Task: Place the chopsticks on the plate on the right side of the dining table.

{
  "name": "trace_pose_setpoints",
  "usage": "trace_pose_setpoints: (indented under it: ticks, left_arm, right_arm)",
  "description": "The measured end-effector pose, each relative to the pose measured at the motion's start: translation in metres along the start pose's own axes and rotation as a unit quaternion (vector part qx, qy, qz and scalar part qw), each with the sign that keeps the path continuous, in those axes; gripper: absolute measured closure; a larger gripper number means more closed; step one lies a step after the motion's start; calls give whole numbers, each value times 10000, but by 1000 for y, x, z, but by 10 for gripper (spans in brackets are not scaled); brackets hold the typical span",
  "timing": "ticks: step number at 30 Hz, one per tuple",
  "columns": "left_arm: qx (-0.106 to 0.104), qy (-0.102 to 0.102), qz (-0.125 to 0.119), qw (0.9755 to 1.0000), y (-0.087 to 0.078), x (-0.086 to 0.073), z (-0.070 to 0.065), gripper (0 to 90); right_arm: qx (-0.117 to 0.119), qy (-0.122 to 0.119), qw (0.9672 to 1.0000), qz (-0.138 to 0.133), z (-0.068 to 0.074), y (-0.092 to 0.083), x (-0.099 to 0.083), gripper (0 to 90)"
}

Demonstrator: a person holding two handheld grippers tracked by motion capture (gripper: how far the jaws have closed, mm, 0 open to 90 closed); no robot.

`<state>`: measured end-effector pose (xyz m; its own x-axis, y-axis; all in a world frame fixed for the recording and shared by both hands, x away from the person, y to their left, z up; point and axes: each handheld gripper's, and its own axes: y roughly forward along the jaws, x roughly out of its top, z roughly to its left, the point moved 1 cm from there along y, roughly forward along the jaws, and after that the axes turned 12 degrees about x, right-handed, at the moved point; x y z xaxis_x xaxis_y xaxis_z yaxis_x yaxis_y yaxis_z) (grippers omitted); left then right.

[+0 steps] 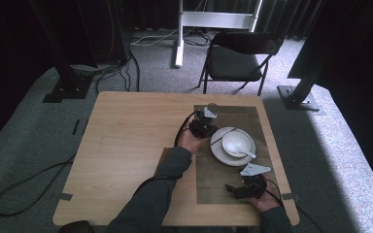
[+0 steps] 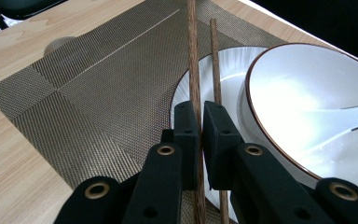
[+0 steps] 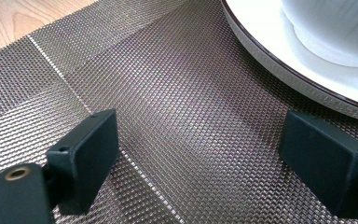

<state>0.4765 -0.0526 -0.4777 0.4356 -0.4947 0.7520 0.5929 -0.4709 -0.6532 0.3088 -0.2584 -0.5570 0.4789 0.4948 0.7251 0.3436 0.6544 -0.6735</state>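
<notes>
This is looking like a recording studio or lab rather than a home. A lone wooden table is standing on grey carpet, dark curtains are hanging around it, black stand legs and loose cables are lying about, and a folding chair is waiting behind.

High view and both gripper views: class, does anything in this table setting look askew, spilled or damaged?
Nothing looks spilled or broken. One oddity: the two brown wooden chopsticks cross the rim of the white brown-edged plate beside the white bowl; the left gripper clamps one, the other lies outside the jaws.
</notes>
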Motion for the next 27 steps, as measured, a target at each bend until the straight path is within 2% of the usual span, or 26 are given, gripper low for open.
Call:
trace_pose_setpoints:
  ticks: [13, 27]
  left_arm:
    - [-121, -62, 25, 9999, 10, 5, -3, 848]
    - [-169, -144, 201, 9996, 28, 1, -5, 849]
  right_arm:
    - [1, 0, 10000, -1, 0, 0, 0, 113]
    - [1, 3, 10000, 3, 0, 0, 0, 113]
